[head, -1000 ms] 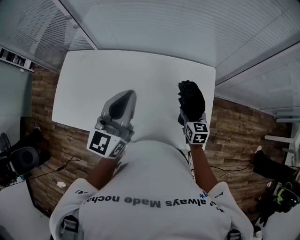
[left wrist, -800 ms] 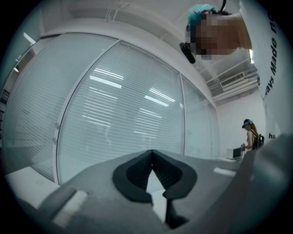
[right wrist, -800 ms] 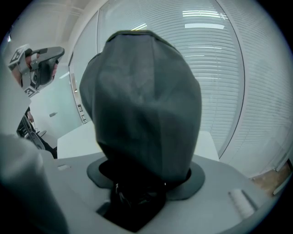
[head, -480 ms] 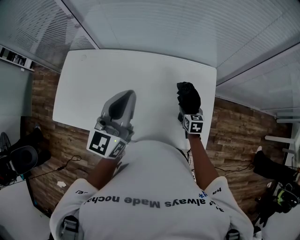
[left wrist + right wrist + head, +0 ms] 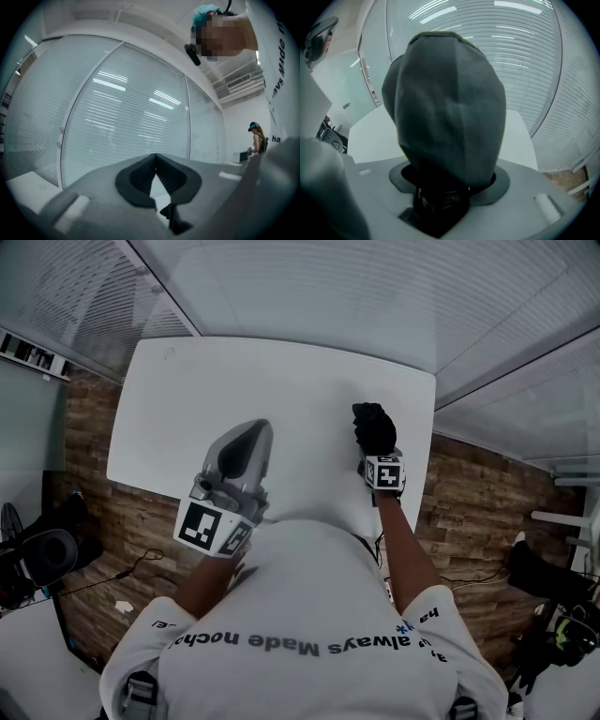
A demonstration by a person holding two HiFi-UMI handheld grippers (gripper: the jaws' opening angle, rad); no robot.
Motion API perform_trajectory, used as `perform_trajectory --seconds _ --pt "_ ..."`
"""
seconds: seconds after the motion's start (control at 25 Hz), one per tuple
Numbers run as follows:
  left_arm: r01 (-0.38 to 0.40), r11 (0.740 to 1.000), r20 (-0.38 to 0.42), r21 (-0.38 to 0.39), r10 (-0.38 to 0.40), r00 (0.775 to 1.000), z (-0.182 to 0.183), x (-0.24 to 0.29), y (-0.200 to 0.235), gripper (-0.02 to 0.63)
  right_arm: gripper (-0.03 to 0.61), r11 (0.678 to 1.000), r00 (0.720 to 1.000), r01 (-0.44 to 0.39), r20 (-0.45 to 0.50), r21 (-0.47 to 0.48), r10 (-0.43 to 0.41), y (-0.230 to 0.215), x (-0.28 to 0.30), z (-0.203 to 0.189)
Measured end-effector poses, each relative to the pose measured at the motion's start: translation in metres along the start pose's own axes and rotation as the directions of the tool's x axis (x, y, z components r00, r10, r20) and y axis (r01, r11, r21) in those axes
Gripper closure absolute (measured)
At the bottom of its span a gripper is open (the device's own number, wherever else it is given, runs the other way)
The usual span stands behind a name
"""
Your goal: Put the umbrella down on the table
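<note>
- Lowered since the earlier frames, the right gripper (image 5: pixel 373 454) was seen closer to the table (image 5: pixel 234 381), and the umbrella (image 5: pixel 373 426) was carried down with it. The left gripper (image 5: pixel 248 435) was not shifted.
- The folded black umbrella was held clamped between the right gripper's jaws, with its bundle sticking out ahead of them over the right part of the table. Whether the top was already touched could not be told.
- The left gripper's jaws were seen closed together on nothing, near the table's front edge.
- The descent would best be finished slowly, with the bundle tipped so that it was laid along its length rather than stood on its end.
- The jaws were best parted only once the weight was taken by the table, well in from the right edge, where a roll-off was judged possible.
- A straight pull-back was advised, so that no fabric was snagged.
</note>
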State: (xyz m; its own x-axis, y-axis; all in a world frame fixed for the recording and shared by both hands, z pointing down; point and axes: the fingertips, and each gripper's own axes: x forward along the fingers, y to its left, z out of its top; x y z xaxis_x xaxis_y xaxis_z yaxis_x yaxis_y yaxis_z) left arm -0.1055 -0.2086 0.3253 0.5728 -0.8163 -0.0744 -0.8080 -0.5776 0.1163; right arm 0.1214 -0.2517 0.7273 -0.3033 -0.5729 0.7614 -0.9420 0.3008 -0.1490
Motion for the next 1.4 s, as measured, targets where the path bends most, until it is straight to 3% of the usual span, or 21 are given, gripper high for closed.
perform_trajectory --seconds 0.72,1.4 --pt "-0.011 1.000 -0.009 0.000 0.011 1.000 -0.002 0.002 0.003 0.609 0.322 0.998 0.992 0.032 -0.125 0.048 -0.026 -0.018 0.025 -0.021" --pt "-0.006 1.000 -0.019 0.004 0.006 1.000 -0.002 -0.001 0.000 0.609 0.308 0.996 0.984 0.015 -0.176 0.087 0.000 -0.019 0.028 -0.039"
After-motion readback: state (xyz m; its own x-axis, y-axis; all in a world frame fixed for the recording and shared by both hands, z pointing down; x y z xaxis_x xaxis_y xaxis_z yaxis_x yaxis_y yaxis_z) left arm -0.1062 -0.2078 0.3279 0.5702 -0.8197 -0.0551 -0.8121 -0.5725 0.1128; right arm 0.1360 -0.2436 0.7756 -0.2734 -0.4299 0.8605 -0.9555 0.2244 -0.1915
